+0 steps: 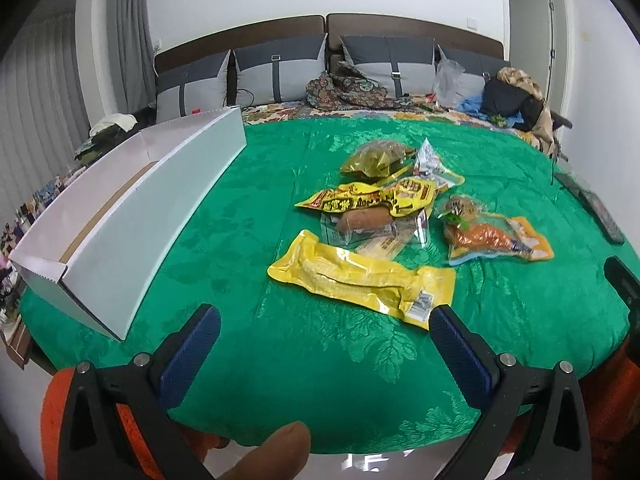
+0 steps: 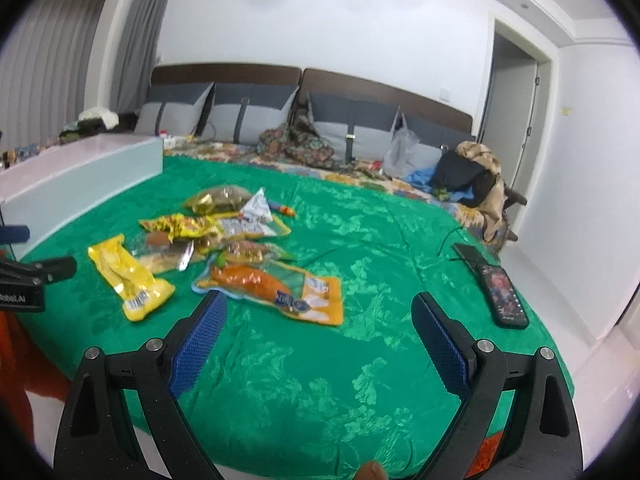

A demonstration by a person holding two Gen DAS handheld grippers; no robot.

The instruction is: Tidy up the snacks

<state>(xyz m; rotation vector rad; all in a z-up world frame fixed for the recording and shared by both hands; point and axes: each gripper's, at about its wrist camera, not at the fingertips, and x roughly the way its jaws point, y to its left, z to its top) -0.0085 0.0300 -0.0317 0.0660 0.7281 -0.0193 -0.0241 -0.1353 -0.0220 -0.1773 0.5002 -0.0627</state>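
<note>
Thumb tip [image 1: 276, 452] pokes in at the bottom edge, behind the left gripper [image 1: 324, 336], jaws spread wide, nothing between them. Right gripper [image 2: 318, 320] likewise splayed and empty, hovering low over the green bedspread [image 2: 320, 392]. Snacks all sit loose in a heap mid-bed: long yellow corn pack [image 1: 360, 280] nearest the left gripper, orange pack [image 2: 276, 288] just ahead of the right gripper, more yellow and clear bags [image 1: 372, 196] behind, overlapping. White box [image 1: 132, 220] stands at the left, well apart from the heap; its visible inside looks empty. Task looks barely begun, every pack left to sort. Phone [image 2: 504, 294] lies off right.
</note>
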